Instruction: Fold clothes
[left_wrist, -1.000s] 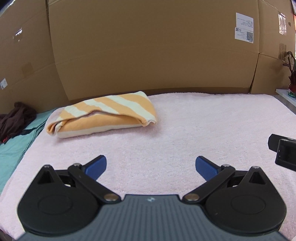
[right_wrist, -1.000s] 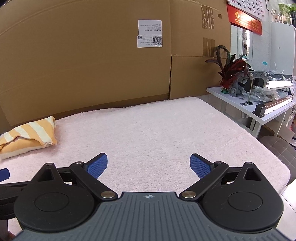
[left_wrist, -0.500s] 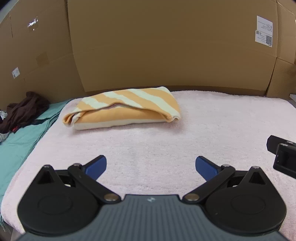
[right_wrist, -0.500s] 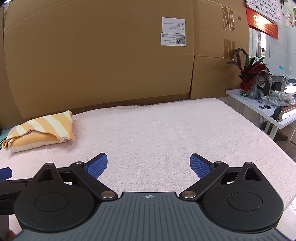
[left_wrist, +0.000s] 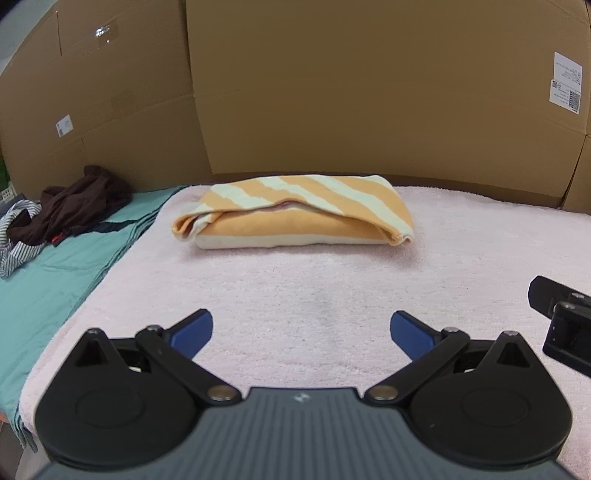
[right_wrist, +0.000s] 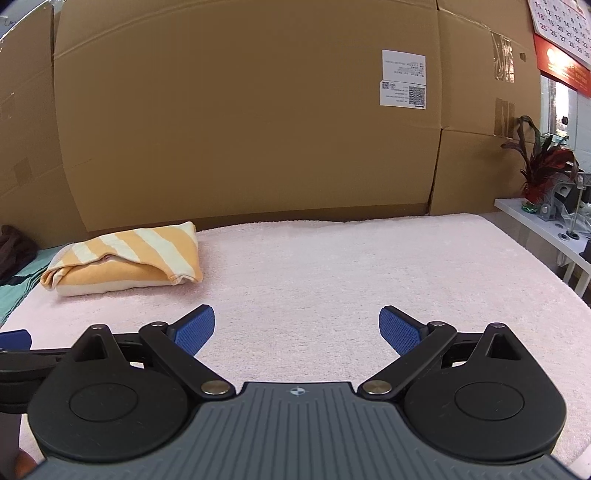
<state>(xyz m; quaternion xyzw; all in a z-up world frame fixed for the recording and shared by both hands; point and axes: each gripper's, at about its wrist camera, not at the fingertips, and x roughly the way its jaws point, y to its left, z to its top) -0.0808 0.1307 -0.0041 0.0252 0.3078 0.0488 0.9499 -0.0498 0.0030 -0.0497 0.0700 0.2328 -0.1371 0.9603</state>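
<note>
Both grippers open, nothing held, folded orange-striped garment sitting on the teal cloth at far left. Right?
One thing is off: the folded orange-striped garment lies on the pink towel, beside the teal cloth, as the left wrist view shows. Left gripper and right gripper are both open and hold nothing.

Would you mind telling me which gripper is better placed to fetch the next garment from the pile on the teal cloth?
Probably the left gripper: the dark garment pile lies to its left, while the right wrist view shows only its edge. Both are open and empty.

The box label (right_wrist: 402, 78) print is too small to read; the calendar (right_wrist: 563, 33) is cut off.
</note>
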